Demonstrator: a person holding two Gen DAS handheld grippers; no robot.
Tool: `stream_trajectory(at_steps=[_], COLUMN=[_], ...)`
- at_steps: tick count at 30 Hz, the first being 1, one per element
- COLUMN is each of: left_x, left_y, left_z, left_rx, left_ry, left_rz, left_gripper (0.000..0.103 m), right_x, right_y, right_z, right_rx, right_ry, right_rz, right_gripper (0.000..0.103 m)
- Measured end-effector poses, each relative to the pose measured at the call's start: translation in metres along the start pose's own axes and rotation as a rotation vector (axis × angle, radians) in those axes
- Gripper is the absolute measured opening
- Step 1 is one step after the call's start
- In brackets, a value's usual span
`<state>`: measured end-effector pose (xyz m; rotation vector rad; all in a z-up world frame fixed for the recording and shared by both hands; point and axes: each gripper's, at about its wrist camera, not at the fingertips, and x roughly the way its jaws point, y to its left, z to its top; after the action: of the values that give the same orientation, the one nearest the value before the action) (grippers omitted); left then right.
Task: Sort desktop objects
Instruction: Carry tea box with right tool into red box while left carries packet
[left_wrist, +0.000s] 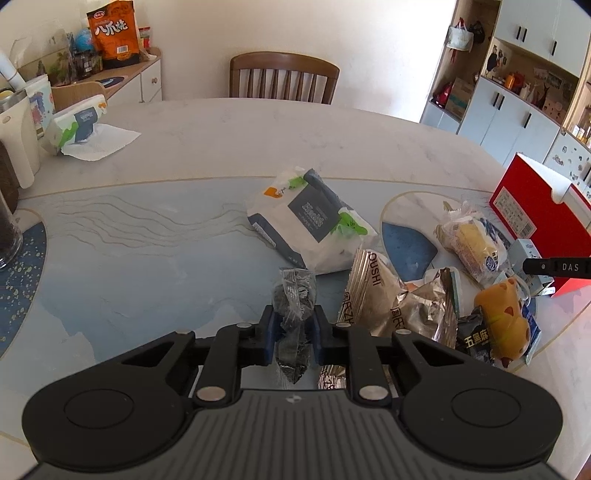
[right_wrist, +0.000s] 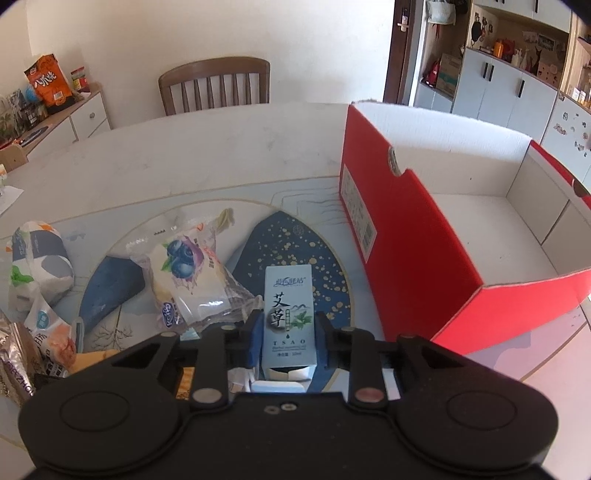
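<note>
My left gripper (left_wrist: 293, 317) is shut on a small dark snack (left_wrist: 295, 295) in a clear wrapper, just above the table. Right of it lie crumpled silver foil packets (left_wrist: 399, 302), a black packet (left_wrist: 472, 339), a yellow toy (left_wrist: 506, 317) and a wrapped bread roll (left_wrist: 472, 243). My right gripper (right_wrist: 288, 325) is shut on a small pale blue carton (right_wrist: 288, 295) with black characters, its blue pads pressed on both sides. An open red box (right_wrist: 406, 266) with a white, bare inside stands just to the right of that carton. A blueberry bread packet (right_wrist: 188, 273) lies to the left.
A white tissue pack (left_wrist: 306, 218) lies beyond the left gripper. Another tissue pack (left_wrist: 77, 125) and a white jug (left_wrist: 14, 140) sit at the far left edge. A wooden chair (left_wrist: 284, 77) stands behind the table. Cupboards line the right wall.
</note>
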<state>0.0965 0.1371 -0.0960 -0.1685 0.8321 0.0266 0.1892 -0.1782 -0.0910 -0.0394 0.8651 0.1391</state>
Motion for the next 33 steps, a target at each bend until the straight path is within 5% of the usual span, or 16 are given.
stream_trajectory(at_steps=[17,33], left_x=[-0.034,-0.069], left_y=[-0.012,-0.063], left_z=[0.004,0.017], left_rx=[0.024,0.095], left_ry=[-0.04,-0.094], left_rz=[0.019,-0.051], left_gripper=[0.018,0.018], right_x=[-0.045,-0.11], right_y=[-0.006,-0.021], right_z=[-0.008,-0.008], right_rx=[0.015,0.04], right_ry=[-0.031,-0.077], right_rz=[0.016,0.105], right_gripper=[0.027,0.027])
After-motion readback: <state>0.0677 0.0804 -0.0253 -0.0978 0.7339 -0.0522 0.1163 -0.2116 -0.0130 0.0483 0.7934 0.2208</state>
